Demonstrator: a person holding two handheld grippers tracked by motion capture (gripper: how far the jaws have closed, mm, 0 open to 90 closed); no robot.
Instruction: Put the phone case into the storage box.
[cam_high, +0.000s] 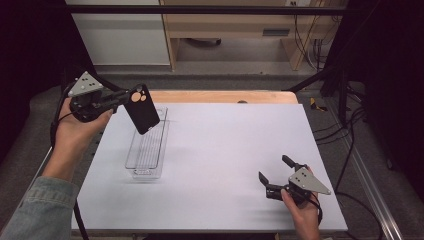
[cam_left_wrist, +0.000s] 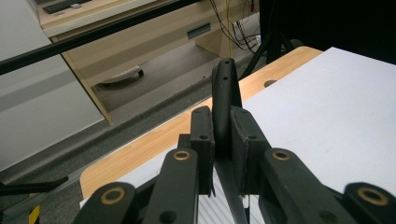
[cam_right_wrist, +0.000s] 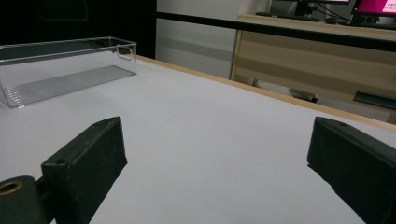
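Note:
A black phone case (cam_high: 141, 108) with a camera cutout hangs tilted in the air over the far end of a clear plastic tray (cam_high: 146, 145). My left gripper (cam_high: 122, 98) is shut on the case's upper edge. In the left gripper view the case (cam_left_wrist: 224, 100) stands edge-on between the two pads (cam_left_wrist: 201, 135). My right gripper (cam_high: 274, 170) rests open at the table's near right, nothing between its fingers (cam_right_wrist: 93, 158). From the right gripper view the tray (cam_right_wrist: 60, 74) lies empty at the far left.
The table top (cam_high: 225, 150) is a pale grey sheet with a wooden edge (cam_high: 220, 96) at the far side. Wooden furniture (cam_high: 240, 30) and cables (cam_high: 315, 45) stand beyond it. A metal rail (cam_high: 370, 180) runs along the right.

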